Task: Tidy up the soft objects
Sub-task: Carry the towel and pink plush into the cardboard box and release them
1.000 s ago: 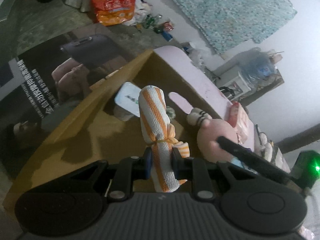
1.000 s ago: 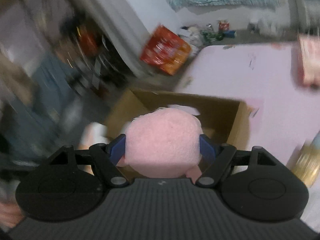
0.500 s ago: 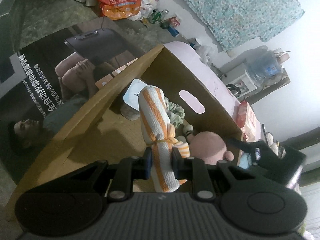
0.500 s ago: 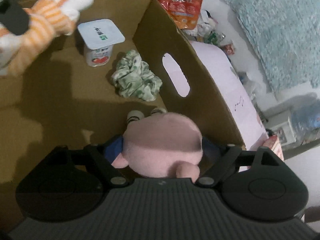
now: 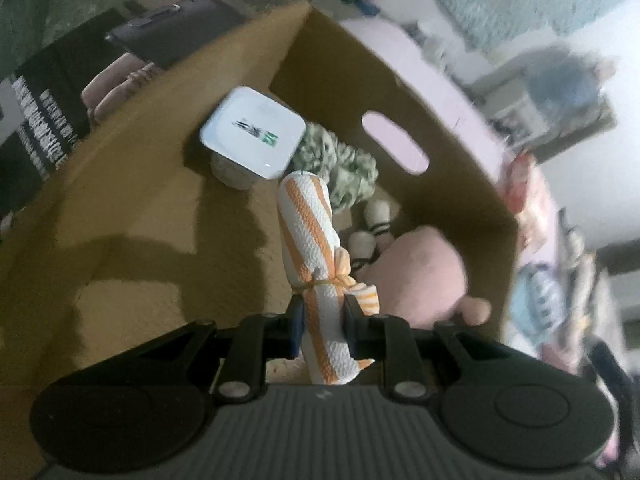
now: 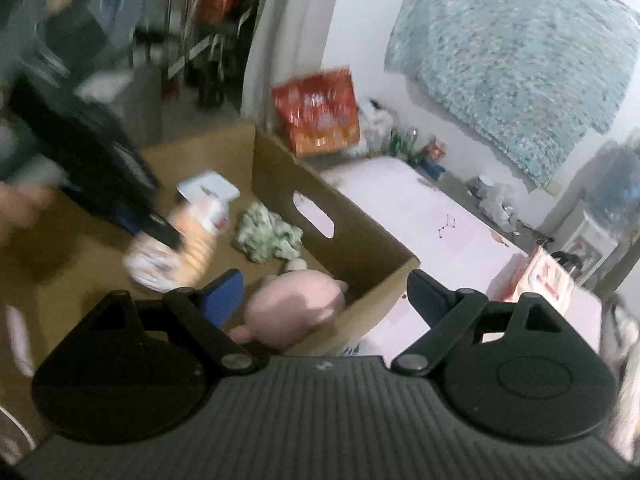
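Observation:
My left gripper (image 5: 320, 316) is shut on a rolled orange-and-white striped towel (image 5: 310, 240) and holds it upright inside the cardboard box (image 5: 132, 184). A pink plush toy (image 5: 420, 276) lies on the box floor at the right corner, also in the right wrist view (image 6: 294, 304). A green patterned scrunchie (image 5: 340, 160) lies near the back wall. My right gripper (image 6: 324, 292) is open and empty above the box's near corner. The left gripper and towel (image 6: 176, 248) show blurred at the left there.
A white-lidded yogurt cup (image 5: 252, 136) stands in the box by the scrunchie. The box wall has a handle slot (image 5: 394, 148). A pink table surface (image 6: 420, 216) lies beyond the box. An orange bag (image 6: 316, 110) sits on the floor behind.
My right gripper let go of the pink plush in the box, opened and pulled up and back. My left gripper moved the towel lower and deeper into the box.

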`<state>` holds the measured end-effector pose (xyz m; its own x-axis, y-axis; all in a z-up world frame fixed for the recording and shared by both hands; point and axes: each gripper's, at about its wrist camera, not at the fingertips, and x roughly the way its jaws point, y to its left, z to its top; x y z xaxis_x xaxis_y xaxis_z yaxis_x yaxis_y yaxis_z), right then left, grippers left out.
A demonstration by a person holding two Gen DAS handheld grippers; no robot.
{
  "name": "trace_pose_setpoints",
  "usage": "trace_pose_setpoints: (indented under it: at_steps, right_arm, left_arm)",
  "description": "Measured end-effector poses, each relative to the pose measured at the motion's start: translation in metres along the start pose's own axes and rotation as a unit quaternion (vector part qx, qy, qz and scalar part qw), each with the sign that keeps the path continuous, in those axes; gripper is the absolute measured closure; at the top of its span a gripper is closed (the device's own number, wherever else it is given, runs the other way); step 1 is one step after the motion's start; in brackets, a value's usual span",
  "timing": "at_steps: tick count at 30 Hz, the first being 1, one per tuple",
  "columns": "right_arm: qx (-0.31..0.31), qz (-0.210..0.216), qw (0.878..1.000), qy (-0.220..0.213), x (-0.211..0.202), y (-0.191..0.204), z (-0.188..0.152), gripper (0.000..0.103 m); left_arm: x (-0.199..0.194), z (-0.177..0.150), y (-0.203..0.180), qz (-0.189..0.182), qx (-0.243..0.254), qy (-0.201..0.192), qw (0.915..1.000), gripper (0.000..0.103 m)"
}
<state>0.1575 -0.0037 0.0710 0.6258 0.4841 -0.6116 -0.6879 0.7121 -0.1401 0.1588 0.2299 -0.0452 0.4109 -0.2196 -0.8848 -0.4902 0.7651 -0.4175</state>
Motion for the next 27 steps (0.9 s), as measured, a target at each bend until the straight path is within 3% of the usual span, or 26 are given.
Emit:
trace_pose_setpoints:
  at_steps: [4, 8, 14, 17, 19, 27]
  right_arm:
    - [0.042, -0.002, 0.999, -0.017, -0.044, -0.013, -0.043, 0.014]
    - [0.075, -0.015, 0.997, -0.022, -0.071, -0.021, -0.083, 0.014]
    - [0.109, -0.033, 0.993, -0.019, -0.079, -0.034, -0.120, 0.014]
    - [0.123, -0.034, 0.992, -0.018, -0.076, -0.037, -0.130, 0.014]
    - [0.130, -0.034, 0.991, -0.020, -0.079, -0.040, -0.134, 0.014]
    - [0.179, -0.028, 0.982, -0.051, -0.098, -0.053, -0.142, 0.014]
  left_arm:
    - [0.024, 0.006, -0.025, 0.049, 0.042, 0.018, 0.9977, 0.081]
    - [0.035, 0.010, -0.042, 0.075, 0.078, -0.001, 0.9941, 0.080]
    - [0.051, 0.011, -0.051, 0.093, 0.095, 0.001, 0.9911, 0.079]
    - [0.047, 0.009, -0.048, 0.080, 0.089, -0.002, 0.9928, 0.063]
    - [0.040, 0.009, -0.046, 0.075, 0.081, -0.007, 0.9939, 0.047]
    - [-0.001, 0.002, -0.051, 0.059, 0.095, -0.051, 0.9924, 0.033]
